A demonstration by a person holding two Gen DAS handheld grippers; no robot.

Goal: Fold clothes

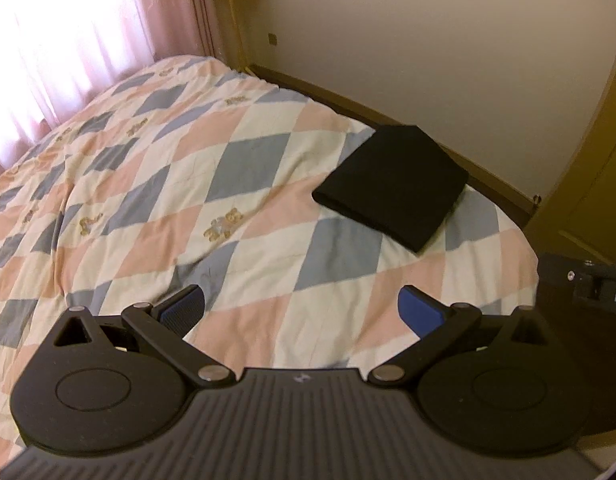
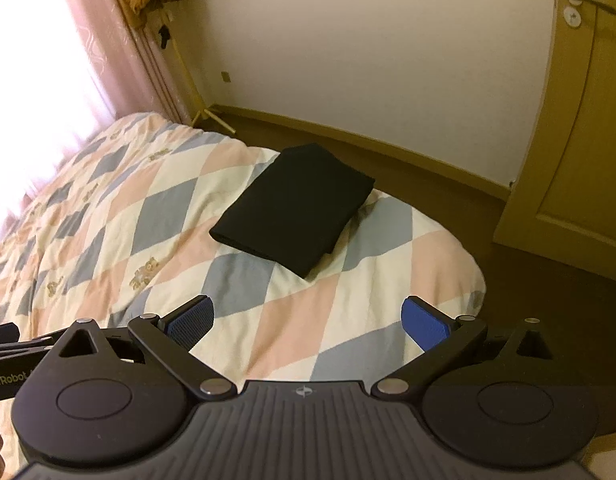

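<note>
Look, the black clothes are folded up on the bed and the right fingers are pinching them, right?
Not quite. The black clothes are folded on the bed, but the right gripper isn't pinching them. The right wrist view shows its fingers spread wide open over bare quilt, well short of the clothes. The left gripper is open too.

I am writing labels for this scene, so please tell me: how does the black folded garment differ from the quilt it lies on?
The black folded garment is one plain dark colour; the quilt has pink, blue and cream diamonds with small bear prints. The garment is a compact, neat rectangle near the bed's corner; the quilt spreads across the whole bed. The garment's surface looks smooth; the quilt shows creases. Both are fabric lying flat, untouched by either gripper.
</note>
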